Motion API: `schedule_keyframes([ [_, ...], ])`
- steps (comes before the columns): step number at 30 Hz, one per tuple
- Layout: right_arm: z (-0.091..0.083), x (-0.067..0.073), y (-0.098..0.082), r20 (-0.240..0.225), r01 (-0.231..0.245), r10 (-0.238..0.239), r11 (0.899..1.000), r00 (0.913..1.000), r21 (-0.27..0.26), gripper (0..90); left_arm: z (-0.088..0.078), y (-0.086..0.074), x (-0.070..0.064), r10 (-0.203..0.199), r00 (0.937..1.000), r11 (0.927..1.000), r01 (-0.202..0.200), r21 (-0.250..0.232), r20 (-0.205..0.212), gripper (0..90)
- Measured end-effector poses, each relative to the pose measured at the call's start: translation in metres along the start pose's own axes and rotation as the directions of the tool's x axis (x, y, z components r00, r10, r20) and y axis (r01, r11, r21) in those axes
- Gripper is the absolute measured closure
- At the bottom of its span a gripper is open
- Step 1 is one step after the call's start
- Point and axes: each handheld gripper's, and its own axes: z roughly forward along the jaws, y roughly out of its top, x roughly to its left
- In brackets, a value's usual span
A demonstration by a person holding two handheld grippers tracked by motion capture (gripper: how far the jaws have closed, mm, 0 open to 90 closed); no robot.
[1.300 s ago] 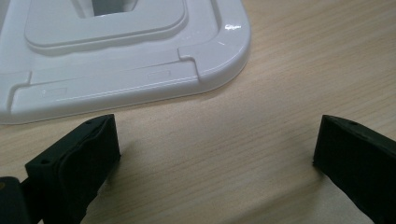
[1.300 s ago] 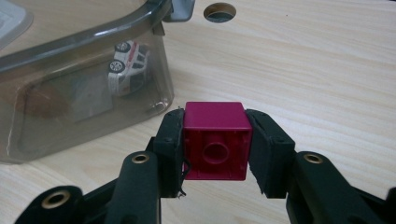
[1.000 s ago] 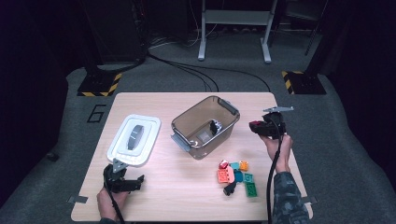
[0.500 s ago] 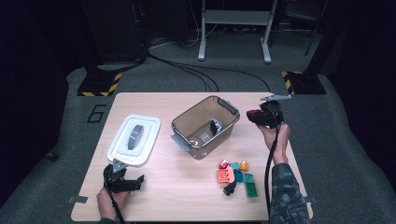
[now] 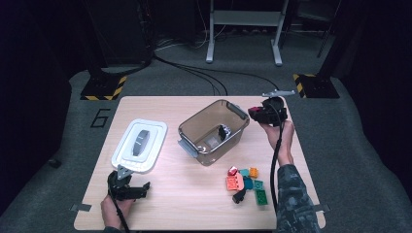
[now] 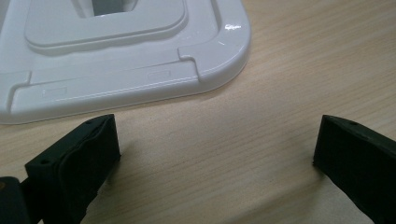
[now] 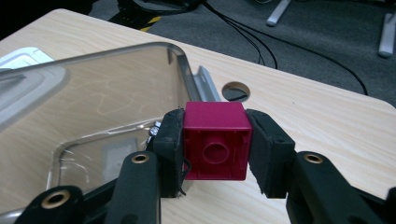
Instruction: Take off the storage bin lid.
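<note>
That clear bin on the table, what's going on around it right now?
A person is loading toy bricks into the clear bin. The right gripper is clamped on a magenta brick beside the bin's far right corner. The left gripper rests open on the table just in front of the white lid. More bricks lie in a cluster in front of the bin, and one small piece sits inside.

Black two-jaw tool [image 7: 215, 154] with brass rivets, black cable, camouflage sleeve [image 5: 291, 194].

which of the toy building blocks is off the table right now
The dark pink square plastic block, clamped between the jaws of the right gripper beside the clear brown plastic bin. The other coloured blocks lie clustered on the wooden table.
</note>
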Motion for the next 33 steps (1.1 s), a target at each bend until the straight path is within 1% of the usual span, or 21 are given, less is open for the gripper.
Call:
schedule_keyframes([
  [5,0.006,0.010,0.007,-0.020,0.027,-0.027,1.000,0.9995,0.003,59.1,0.000,0.000,0.000,-0.001,1.0000,1.0000,0.001,-0.001,0.000,0.0],
  [9,0.015,0.020,0.010,-0.037,0.051,-0.050,0.998,0.9981,0.024,59.1,0.000,0.000,0.000,-0.004,1.0000,1.0000,0.004,-0.002,0.000,0.0],
  [12,0.022,0.025,0.011,-0.047,0.061,-0.059,0.998,0.9972,0.033,59.0,0.000,0.000,0.000,-0.004,1.0000,1.0000,0.004,-0.001,0.000,0.0],
  [13,0.025,0.027,0.010,-0.050,0.069,-0.067,0.997,0.9965,0.043,59.1,0.000,0.000,0.000,-0.004,1.0000,1.0000,0.004,-0.002,0.000,0.0],
  [16,0.032,0.032,0.009,-0.054,0.063,-0.059,0.996,0.9968,0.066,59.0,0.000,0.000,0.000,-0.004,1.0000,1.0000,0.004,-0.001,0.000,0.0],
  [17,0.035,0.033,0.008,-0.053,0.073,-0.069,0.995,0.9962,0.070,59.0,0.000,0.000,0.000,-0.005,1.0000,1.0000,0.005,-0.001,0.000,0.0],
  [21,0.041,0.033,0.005,-0.058,0.077,-0.072,0.993,0.9958,0.094,59.0,0.000,0.000,0.000,-0.004,1.0000,1.0000,0.004,-0.001,0.000,0.0],
  [23,0.043,0.033,0.003,-0.059,0.090,-0.085,0.991,0.9947,0.096,59.0,0.000,0.000,0.000,-0.004,1.0000,1.0000,0.004,-0.002,0.000,0.0],
  [26,0.046,0.035,0.001,-0.064,0.094,-0.087,0.989,0.9941,0.115,58.9,0.000,0.000,0.000,-0.004,1.0000,1.0000,0.004,-0.002,0.000,0.0],
  [33,0.050,0.035,-0.006,-0.071,0.096,-0.087,0.986,0.9936,0.133,58.5,0.000,0.000,0.000,-0.004,1.0000,1.0000,0.004,-0.001,0.000,0.0],
])
